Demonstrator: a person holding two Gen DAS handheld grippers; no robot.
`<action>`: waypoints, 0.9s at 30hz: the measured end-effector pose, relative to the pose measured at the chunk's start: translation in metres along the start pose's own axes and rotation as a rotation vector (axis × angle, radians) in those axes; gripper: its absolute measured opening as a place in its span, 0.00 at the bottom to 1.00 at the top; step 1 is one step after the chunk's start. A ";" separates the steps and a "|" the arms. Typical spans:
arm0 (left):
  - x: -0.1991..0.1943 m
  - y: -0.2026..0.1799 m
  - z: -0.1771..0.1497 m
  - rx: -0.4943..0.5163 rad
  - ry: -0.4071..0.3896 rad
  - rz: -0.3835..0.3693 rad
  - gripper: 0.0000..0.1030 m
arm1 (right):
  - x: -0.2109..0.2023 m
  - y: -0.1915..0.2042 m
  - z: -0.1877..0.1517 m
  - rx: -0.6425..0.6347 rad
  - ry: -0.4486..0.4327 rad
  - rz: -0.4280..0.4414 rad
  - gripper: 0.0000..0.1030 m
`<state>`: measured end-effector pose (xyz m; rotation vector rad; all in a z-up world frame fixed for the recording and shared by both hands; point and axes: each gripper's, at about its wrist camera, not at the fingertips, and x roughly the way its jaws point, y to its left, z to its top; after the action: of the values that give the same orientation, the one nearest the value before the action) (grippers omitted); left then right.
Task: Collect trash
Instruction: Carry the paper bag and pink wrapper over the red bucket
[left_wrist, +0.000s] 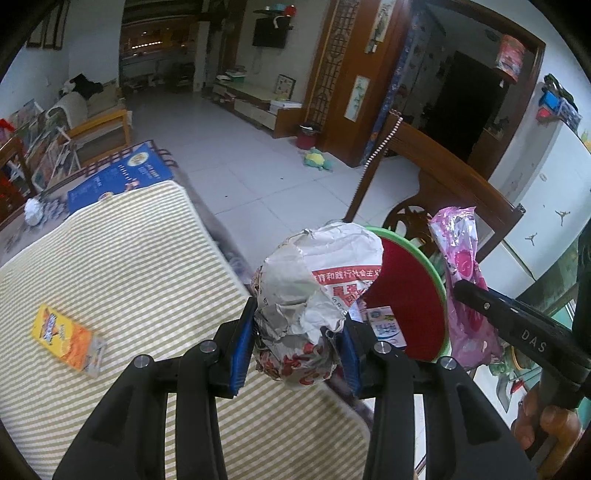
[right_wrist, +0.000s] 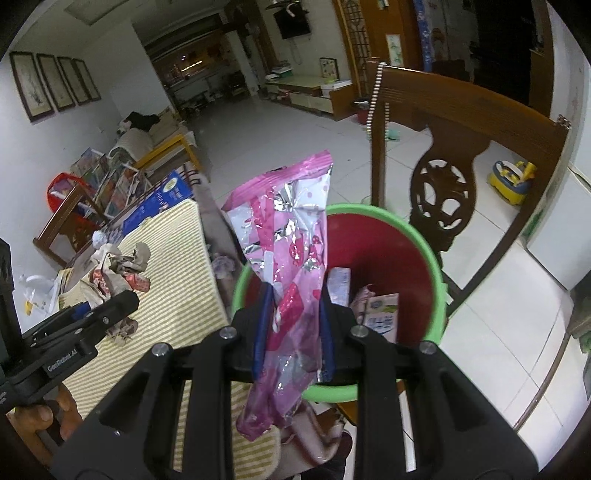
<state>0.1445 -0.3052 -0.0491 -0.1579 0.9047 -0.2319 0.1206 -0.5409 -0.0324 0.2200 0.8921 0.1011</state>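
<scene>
The left gripper (left_wrist: 299, 332) is clamped on a crumpled ball of newspaper (left_wrist: 314, 291), and the right gripper (right_wrist: 293, 332) is clamped on a pink foil wrapper (right_wrist: 288, 258). Both pieces hang at the near rim of the red bin with the green rim (right_wrist: 424, 236), which already holds a small carton (right_wrist: 384, 314).

The paper ball looks to be over the table edge more than over the opening, so letting go here could drop it onto the striped cloth (left_wrist: 129, 258) or the floor. The long, limp wrapper droops below the jaws and could catch on the rim or slide down outside it. The two grippers are near each other and could knock together.

A carved wooden chair (right_wrist: 443, 192) stands just behind the bin on the far side, narrowing the approach. An orange packet (left_wrist: 66, 339) lies on the cloth to the left, not yet collected.
</scene>
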 end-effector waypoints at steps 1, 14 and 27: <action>0.002 -0.004 0.001 0.004 0.002 -0.003 0.37 | 0.000 -0.004 0.000 0.005 0.000 -0.003 0.23; 0.036 -0.047 0.021 0.057 0.041 -0.040 0.37 | 0.002 -0.053 0.014 0.080 -0.014 -0.034 0.23; 0.086 -0.077 0.028 0.099 0.144 -0.130 0.42 | 0.007 -0.083 0.020 0.134 -0.011 -0.060 0.23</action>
<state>0.2079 -0.4013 -0.0788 -0.1086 1.0252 -0.4120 0.1403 -0.6237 -0.0449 0.3186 0.8944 -0.0156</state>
